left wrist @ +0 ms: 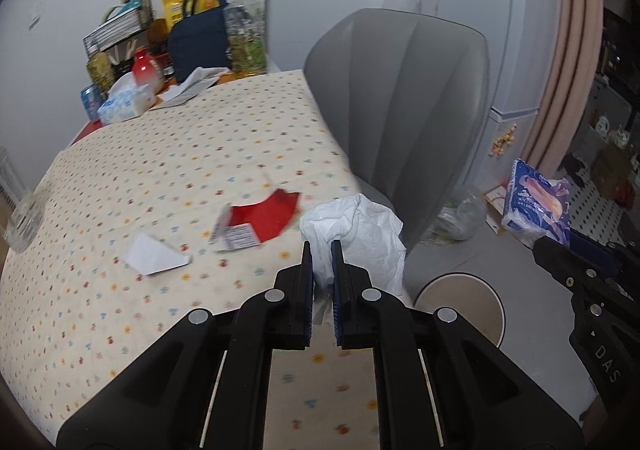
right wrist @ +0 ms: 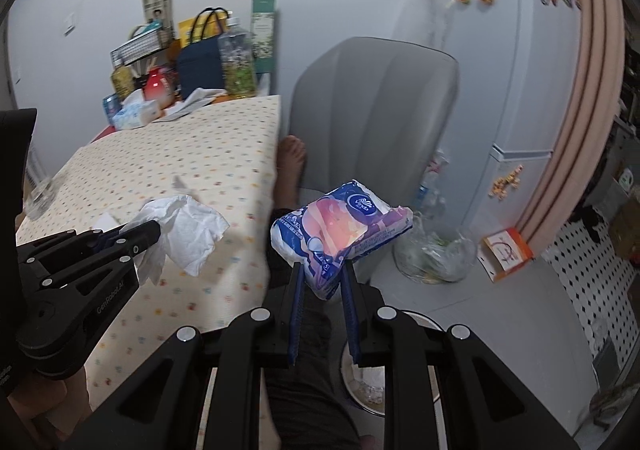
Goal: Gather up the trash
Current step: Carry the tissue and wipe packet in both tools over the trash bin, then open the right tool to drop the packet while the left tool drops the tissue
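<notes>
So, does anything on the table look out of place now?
Yes. A torn red wrapper and a folded white paper lie loose mid-tablecloth, far from the clutter at the wall end.

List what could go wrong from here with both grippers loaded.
1. The left gripper pinches only one edge of the crumpled white tissue; the rest hangs loose and could tear or slip out.
2. The right gripper clamps one corner of the blue tissue packet; the bulk overhangs and may pivot or drop.
3. The round bin sits low beside the table, so a release could miss it.
</notes>
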Tool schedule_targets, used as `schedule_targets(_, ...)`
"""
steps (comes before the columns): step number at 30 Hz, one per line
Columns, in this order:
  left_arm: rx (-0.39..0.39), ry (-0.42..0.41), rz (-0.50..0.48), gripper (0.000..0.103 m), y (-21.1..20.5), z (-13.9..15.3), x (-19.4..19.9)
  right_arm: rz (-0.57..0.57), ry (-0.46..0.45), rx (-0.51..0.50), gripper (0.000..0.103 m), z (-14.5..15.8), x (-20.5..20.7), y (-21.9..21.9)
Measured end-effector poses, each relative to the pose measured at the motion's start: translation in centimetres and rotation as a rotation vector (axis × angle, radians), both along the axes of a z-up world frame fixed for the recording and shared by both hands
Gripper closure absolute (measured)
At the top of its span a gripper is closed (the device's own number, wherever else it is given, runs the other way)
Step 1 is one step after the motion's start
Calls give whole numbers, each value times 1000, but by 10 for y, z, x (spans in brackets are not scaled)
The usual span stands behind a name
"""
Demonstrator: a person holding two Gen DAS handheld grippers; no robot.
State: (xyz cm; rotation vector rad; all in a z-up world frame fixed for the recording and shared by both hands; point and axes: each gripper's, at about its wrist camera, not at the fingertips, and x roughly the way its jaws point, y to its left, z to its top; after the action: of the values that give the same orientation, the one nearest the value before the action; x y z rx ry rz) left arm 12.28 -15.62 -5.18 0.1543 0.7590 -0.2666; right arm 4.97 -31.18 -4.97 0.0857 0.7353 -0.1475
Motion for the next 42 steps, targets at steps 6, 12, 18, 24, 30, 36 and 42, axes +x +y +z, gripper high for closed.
schedule_targets(6, 23, 17, -60, 95, -38, -6, 4, -61, 14, 20, 84, -9, -3, -32)
schedule_targets(12, 52, 34, -124, 95, -78, -16, 6, -128, 38, 45, 84, -22, -9, -70)
schedule_targets(18, 88, 58, -168, 95, -113, -28, 7, -172, 84, 80, 83, -46, -8, -103)
schedule_targets(24, 127, 81, -188, 95, -134, -40, 12, -215, 136, 140, 55, -71, -9, -134)
schedule_targets(30, 159, 98, -235, 95, -164, -51, 9, -267, 140, 169, 45, -84, -23, -159)
schedule_targets(36, 164, 127, -287, 95, -188, -62, 3, -335, 134, 167, 39, -86, -37, -187)
schedule_targets(42, 134, 166, -321, 90, -202, -66, 4, -368, 131, 170, 36, -88, -44, -200)
